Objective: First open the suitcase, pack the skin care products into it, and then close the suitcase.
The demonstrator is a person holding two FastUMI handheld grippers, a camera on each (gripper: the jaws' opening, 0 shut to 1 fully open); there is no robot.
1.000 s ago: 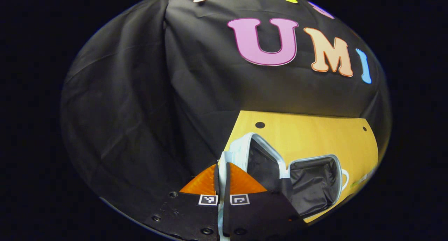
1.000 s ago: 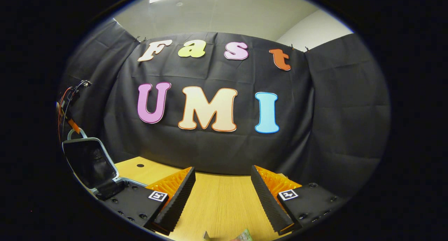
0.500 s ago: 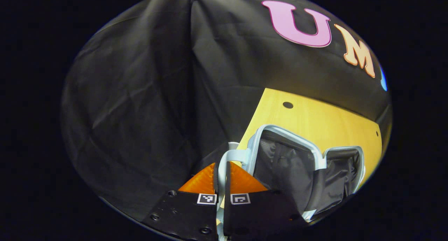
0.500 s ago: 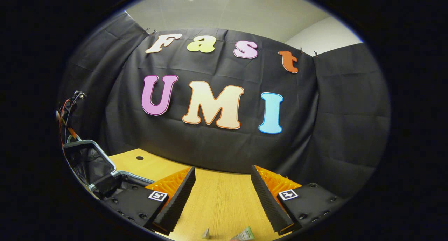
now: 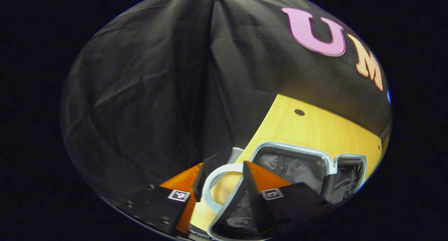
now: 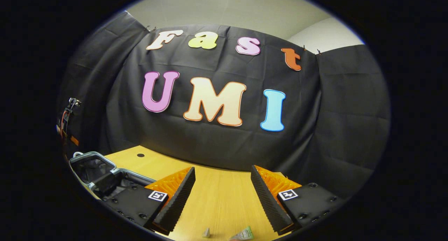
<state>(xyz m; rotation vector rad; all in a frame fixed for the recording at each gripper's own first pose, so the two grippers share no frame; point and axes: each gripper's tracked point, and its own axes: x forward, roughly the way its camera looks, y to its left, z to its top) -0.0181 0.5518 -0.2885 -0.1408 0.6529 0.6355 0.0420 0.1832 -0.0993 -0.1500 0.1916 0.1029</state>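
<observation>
With its lid laid flat, the suitcase (image 5: 297,164) sits at four o'clock on the worktop (image 5: 315,129); the left tool (image 5: 224,178) hangs released around its handle (image 5: 218,172), while the right tool (image 6: 220,195), spread and empty, hovers above a tube (image 6: 245,234), likely next to pack.

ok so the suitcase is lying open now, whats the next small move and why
Probably draw the left gripper back off the suitcase handle. Its fingers stand apart around the pale loop, and the suitcase lies open on the table, both black-lined halves showing. The right gripper is open and empty, with a green tube just below it to pick up next.
</observation>
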